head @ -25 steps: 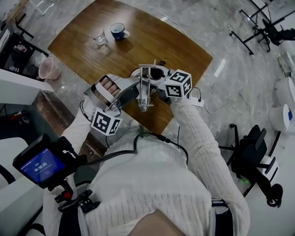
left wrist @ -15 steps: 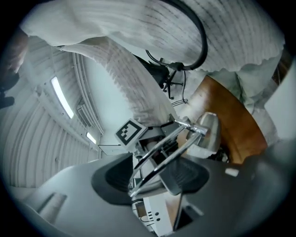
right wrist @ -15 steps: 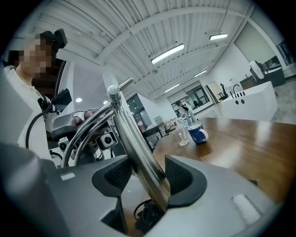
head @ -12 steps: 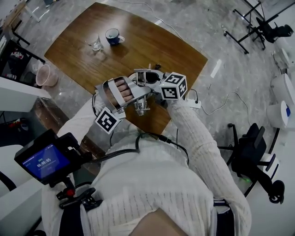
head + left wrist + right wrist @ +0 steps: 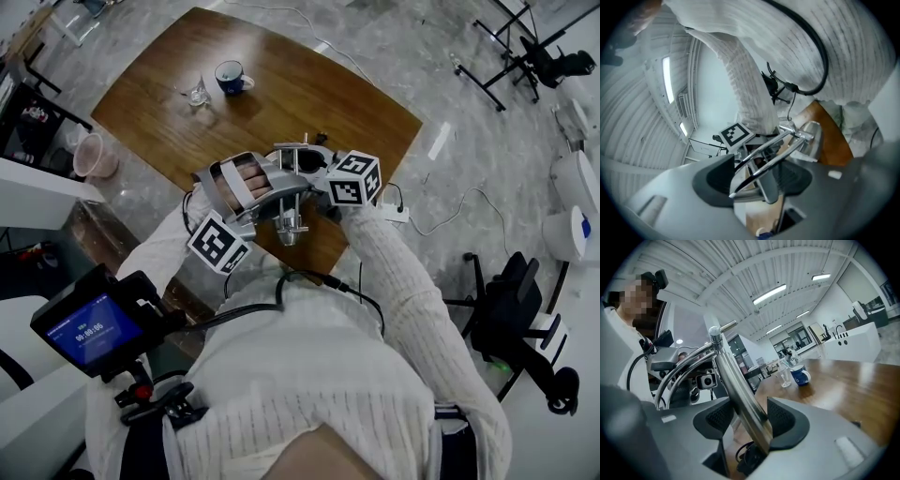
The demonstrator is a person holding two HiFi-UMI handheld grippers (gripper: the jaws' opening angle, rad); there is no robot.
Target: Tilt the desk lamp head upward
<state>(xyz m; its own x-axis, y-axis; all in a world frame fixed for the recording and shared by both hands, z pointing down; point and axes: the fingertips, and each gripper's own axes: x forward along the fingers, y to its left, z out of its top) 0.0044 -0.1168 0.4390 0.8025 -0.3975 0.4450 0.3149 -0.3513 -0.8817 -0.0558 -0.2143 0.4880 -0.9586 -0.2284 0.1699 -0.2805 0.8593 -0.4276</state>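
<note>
A chrome desk lamp (image 5: 292,192) stands near the front edge of the wooden table (image 5: 281,84). My left gripper (image 5: 277,190) comes at it from the left. In the left gripper view the lamp's twin rods (image 5: 774,149) and a flat chrome bar lie between the pads. The left gripper (image 5: 754,182) presses on them while its jaws are opening slightly. My right gripper (image 5: 317,174) reaches in from the right. The right gripper (image 5: 745,420) is shut on the lamp's slanted chrome post (image 5: 738,390).
A blue mug (image 5: 230,75) and a small glass (image 5: 197,92) stand at the table's far side. A pink bin (image 5: 89,155) sits on the floor to the left. A white power strip (image 5: 396,213) and an office chair (image 5: 511,328) are on the right.
The left gripper has moved in against the lamp's arm and closed round it. The right gripper has stayed on the post.
</note>
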